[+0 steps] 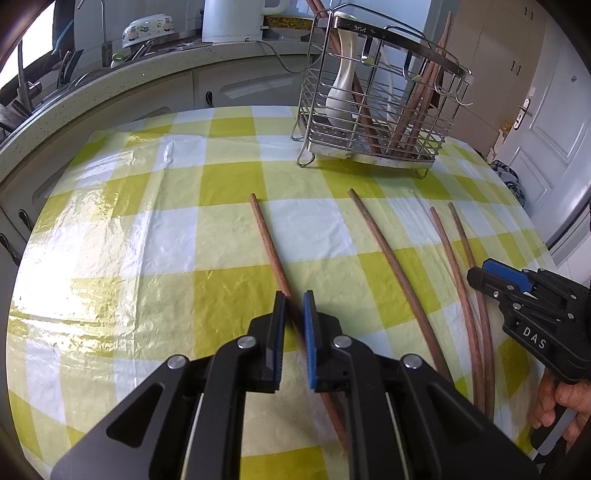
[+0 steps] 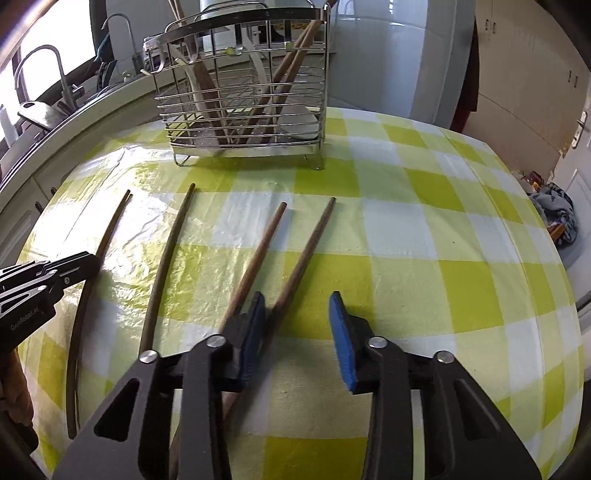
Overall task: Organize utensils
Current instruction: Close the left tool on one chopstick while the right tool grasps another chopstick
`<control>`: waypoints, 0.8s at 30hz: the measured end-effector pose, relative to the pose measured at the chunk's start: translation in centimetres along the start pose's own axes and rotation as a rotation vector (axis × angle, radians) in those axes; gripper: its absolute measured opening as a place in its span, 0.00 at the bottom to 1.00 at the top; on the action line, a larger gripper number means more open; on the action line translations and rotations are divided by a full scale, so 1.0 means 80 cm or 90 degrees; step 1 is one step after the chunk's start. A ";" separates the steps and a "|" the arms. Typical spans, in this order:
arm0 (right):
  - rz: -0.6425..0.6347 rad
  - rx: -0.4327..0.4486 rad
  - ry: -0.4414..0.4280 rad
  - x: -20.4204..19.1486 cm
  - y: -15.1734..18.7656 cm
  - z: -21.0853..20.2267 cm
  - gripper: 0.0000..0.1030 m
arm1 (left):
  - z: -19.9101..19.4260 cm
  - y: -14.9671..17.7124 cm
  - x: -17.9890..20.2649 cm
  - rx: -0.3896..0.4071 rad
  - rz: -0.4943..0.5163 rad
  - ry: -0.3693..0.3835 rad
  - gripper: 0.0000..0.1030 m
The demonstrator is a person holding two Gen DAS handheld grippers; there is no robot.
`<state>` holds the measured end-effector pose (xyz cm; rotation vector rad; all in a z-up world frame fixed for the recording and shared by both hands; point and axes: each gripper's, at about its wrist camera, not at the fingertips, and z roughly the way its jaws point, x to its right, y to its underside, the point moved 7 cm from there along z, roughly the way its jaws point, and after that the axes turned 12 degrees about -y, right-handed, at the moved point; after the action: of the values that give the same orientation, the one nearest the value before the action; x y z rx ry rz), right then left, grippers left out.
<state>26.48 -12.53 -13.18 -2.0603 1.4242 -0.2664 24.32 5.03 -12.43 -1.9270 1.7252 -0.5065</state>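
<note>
Black left gripper (image 1: pixel 294 308), black right gripper (image 2: pixel 297 309), blue-padded jaws, silver pivot screws, white lettering

table (image 2: pixel 424 258): yellow-white checked cloth | on it: wire utensil rack (image 2: pixel 243 92) at far edge; loose wooden chopsticks (image 2: pixel 306 243) nearer

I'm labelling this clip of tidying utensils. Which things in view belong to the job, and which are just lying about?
Job:
- loose chopsticks on the table
- rack
- racked chopsticks and spoon

Lying about:
- kettle
- bowl
- tap
</note>
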 end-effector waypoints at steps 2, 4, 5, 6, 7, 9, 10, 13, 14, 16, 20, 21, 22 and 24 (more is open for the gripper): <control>-0.002 -0.004 -0.009 0.002 0.001 -0.002 0.15 | 0.000 0.000 0.000 0.000 0.002 0.002 0.09; 0.001 -0.006 -0.018 0.005 0.003 -0.005 0.13 | 0.000 0.001 0.001 0.000 0.003 0.002 0.09; 0.004 -0.006 -0.022 0.007 0.003 -0.006 0.11 | 0.000 0.001 0.001 0.000 0.004 0.003 0.09; 0.005 -0.007 -0.027 0.009 0.004 -0.007 0.10 | 0.000 0.001 0.001 0.000 0.005 0.004 0.09; 0.006 -0.008 -0.032 0.011 0.004 -0.007 0.10 | -0.001 0.001 0.001 0.000 0.005 0.004 0.09; 0.012 -0.009 -0.041 0.015 0.005 -0.008 0.07 | -0.001 0.002 0.001 -0.001 0.004 0.005 0.09; 0.016 -0.009 -0.043 0.017 0.006 -0.009 0.07 | -0.001 0.002 0.001 -0.001 0.004 0.005 0.09; 0.020 -0.009 -0.040 0.021 0.007 -0.011 0.07 | -0.001 0.001 -0.001 -0.005 -0.008 0.009 0.09; 0.022 -0.008 -0.036 0.022 0.007 -0.011 0.07 | -0.001 0.002 -0.001 -0.006 -0.009 0.010 0.10; 0.021 -0.010 -0.028 0.023 0.007 -0.012 0.07 | -0.001 0.003 -0.001 -0.006 -0.005 0.005 0.10; 0.017 -0.015 -0.004 0.026 0.007 -0.011 0.08 | -0.003 0.005 -0.002 -0.009 -0.007 0.004 0.11; 0.013 -0.016 0.003 0.025 0.006 -0.010 0.09 | -0.004 0.005 -0.002 -0.009 -0.006 0.004 0.12; 0.011 -0.016 0.006 0.025 0.006 -0.010 0.09 | -0.004 0.006 -0.001 -0.009 -0.004 0.003 0.14; 0.014 -0.015 0.004 0.026 0.006 -0.010 0.09 | -0.005 0.007 0.001 -0.008 0.002 -0.002 0.15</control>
<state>26.54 -14.83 -13.21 -2.0631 1.4599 -0.2486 23.67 4.86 -12.42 -1.9329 1.7320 -0.4928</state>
